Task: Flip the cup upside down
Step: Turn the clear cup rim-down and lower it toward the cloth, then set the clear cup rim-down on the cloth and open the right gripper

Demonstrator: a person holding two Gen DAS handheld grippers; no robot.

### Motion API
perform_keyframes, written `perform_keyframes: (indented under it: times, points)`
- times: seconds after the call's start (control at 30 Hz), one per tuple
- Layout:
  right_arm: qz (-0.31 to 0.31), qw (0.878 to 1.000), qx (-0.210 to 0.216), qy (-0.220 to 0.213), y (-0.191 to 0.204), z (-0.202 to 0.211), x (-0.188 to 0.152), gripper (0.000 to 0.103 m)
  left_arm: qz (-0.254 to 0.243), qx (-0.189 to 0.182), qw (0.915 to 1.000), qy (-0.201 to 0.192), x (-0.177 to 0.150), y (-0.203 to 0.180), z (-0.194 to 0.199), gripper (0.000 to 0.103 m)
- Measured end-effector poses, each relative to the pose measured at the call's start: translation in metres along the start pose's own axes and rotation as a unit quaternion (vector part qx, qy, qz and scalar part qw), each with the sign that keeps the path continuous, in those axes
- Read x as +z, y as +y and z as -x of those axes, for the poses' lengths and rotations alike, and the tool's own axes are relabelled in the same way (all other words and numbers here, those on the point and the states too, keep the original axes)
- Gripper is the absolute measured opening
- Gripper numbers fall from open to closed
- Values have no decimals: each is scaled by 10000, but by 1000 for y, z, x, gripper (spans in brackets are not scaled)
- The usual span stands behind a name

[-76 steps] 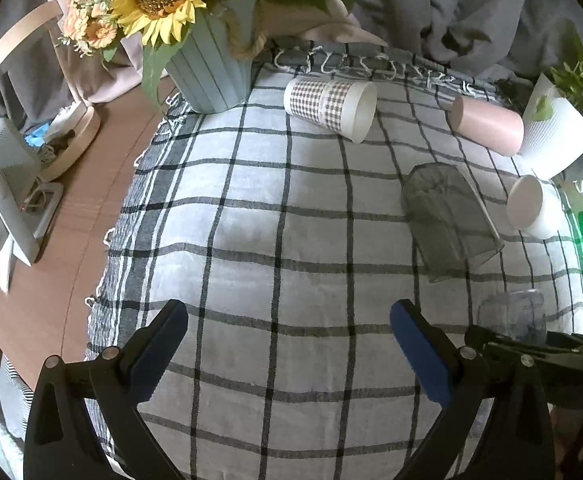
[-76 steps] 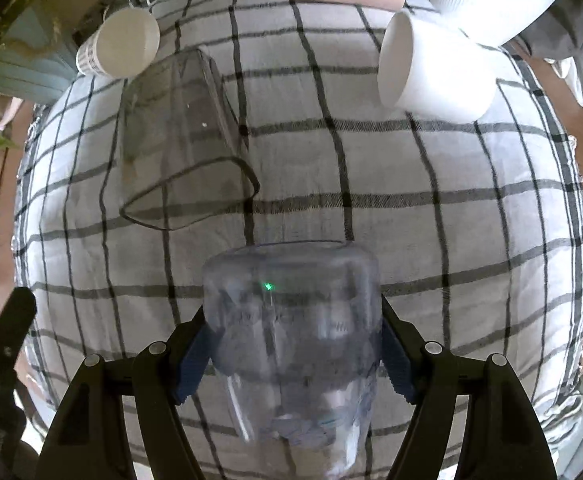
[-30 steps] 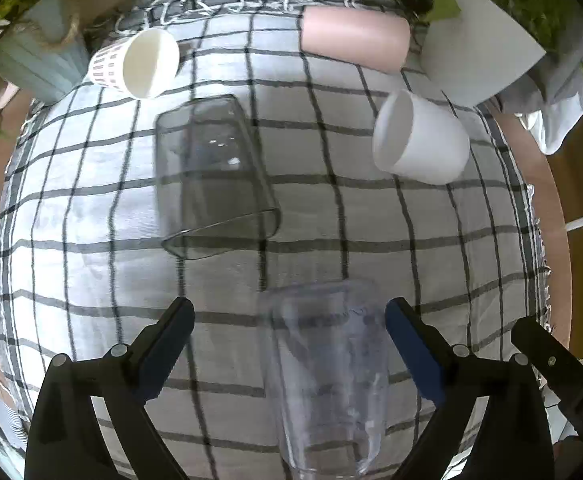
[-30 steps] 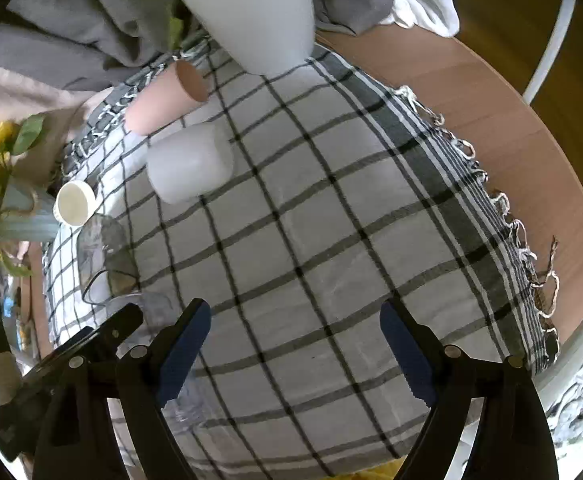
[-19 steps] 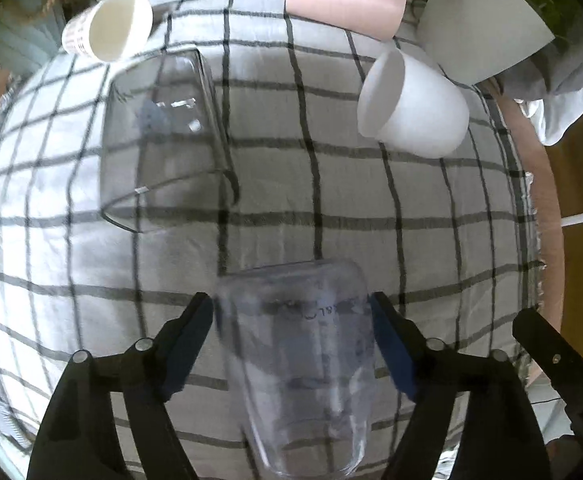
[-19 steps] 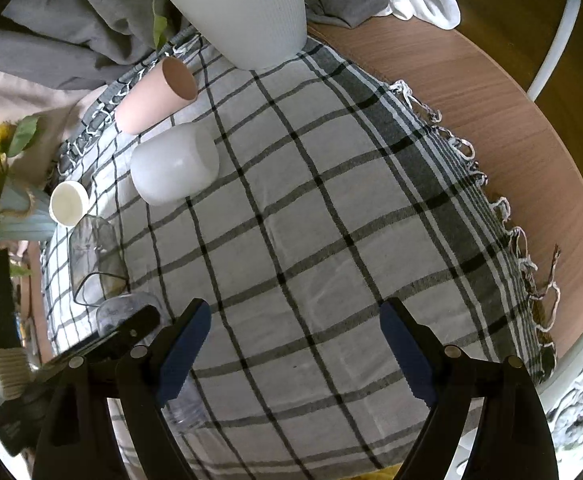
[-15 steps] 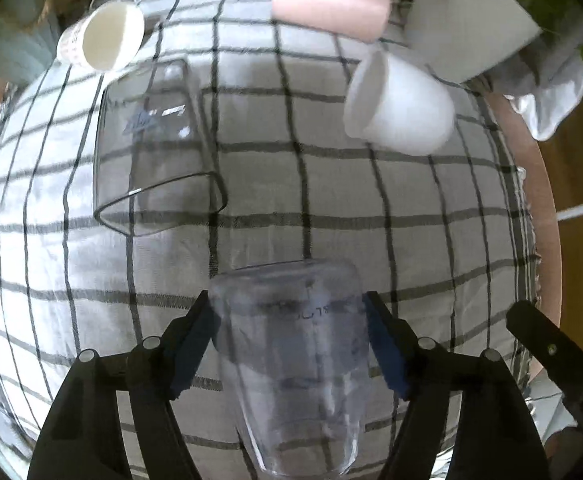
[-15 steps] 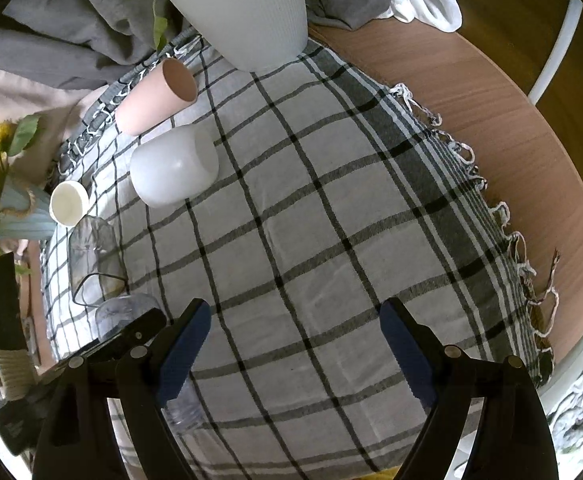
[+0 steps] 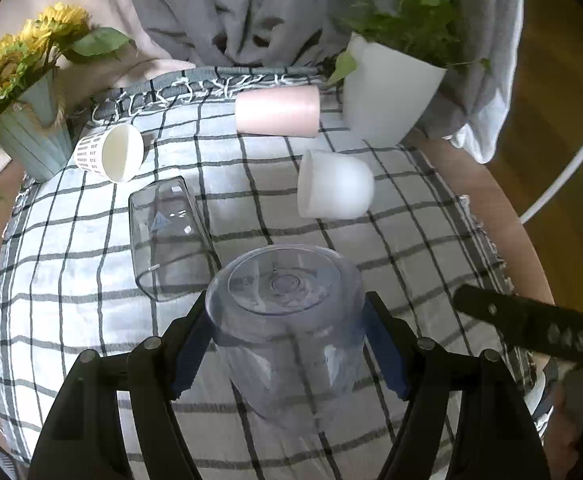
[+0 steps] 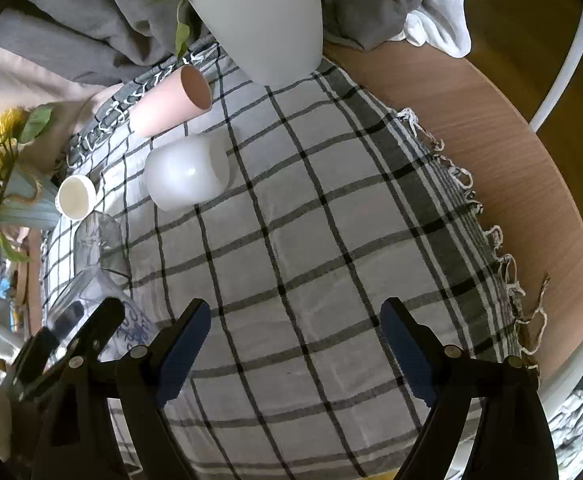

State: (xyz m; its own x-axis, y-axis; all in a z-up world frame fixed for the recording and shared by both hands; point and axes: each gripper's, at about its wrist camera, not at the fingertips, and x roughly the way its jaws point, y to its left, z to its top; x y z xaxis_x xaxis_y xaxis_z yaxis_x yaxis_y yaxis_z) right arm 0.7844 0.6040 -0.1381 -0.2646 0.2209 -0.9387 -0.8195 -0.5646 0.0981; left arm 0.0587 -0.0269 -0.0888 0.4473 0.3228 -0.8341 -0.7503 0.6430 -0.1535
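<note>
My left gripper (image 9: 287, 344) is shut on a clear plastic cup (image 9: 287, 320) and holds it over the checked cloth (image 9: 391, 248), its flat base turned up and away from me. The same cup (image 10: 91, 300) shows at the left edge of the right wrist view, with the left gripper's fingers around it. My right gripper (image 10: 295, 344) is open and empty above the cloth (image 10: 331, 240); part of it shows at the right of the left wrist view (image 9: 531, 328).
On the cloth lie a clear tumbler (image 9: 167, 236), a white cup (image 9: 335, 188), a pink cup (image 9: 277, 111) and a patterned paper cup (image 9: 107, 152), all on their sides. A white plant pot (image 9: 391, 96) and a sunflower vase (image 9: 31, 136) stand at the back. Wooden table edge (image 10: 511, 152) at right.
The left gripper, shut on the clear cup, has lifted and tilted it so its base now faces up and forward. The right gripper stays open and has hardly moved.
</note>
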Motion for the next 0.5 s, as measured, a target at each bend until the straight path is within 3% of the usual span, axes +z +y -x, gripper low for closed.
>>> perform_keyframes:
  times: [0.23, 0.5]
  points:
    - [190, 9996, -189, -102, -2, 3, -7, 87, -466, -15, 9986, -260, -27, -12, 21, 72]
    - [284, 9992, -292, -5, -6, 0, -18, 87, -474, -380, 9982, 12, -37, -14, 18, 72]
